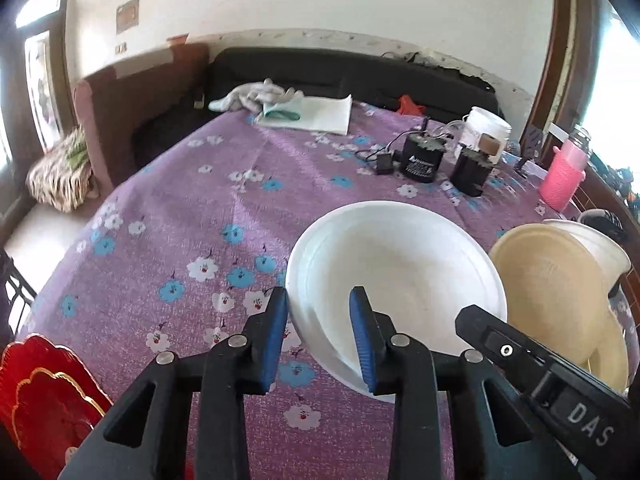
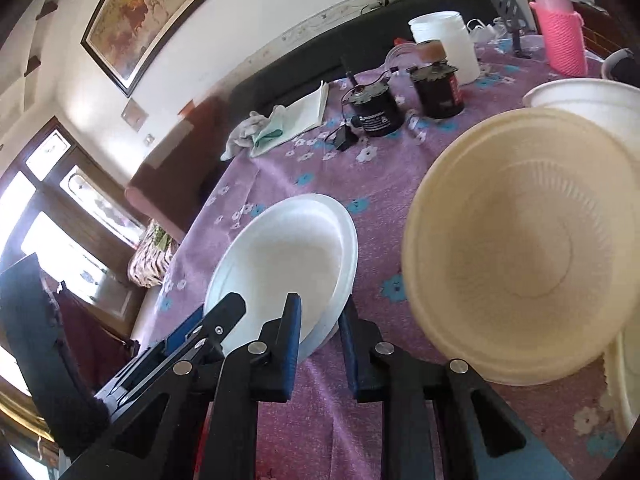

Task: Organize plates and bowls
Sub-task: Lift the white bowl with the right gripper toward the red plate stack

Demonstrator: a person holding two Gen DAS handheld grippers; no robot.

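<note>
- Your left gripper was clenched on the near left rim of the white plate. One blue pad sat outside the edge and the other lay on the inner slope.
- Your right gripper gripped the same white plate at its near right rim, with the edge caught between the two pads.
- The plate sat low over the purple flowered cloth, near the table's front edge; you could not tell from either view whether it was lifted clear.
- Just to its right a cream plate stood steeply tilted, with a white bowl behind it.
- A red plate with a gold scalloped line lay at the near left corner.
- Far back on the cloth stood two black cylinders, a white jar and a pink bottle, well apart from the plates.
</note>
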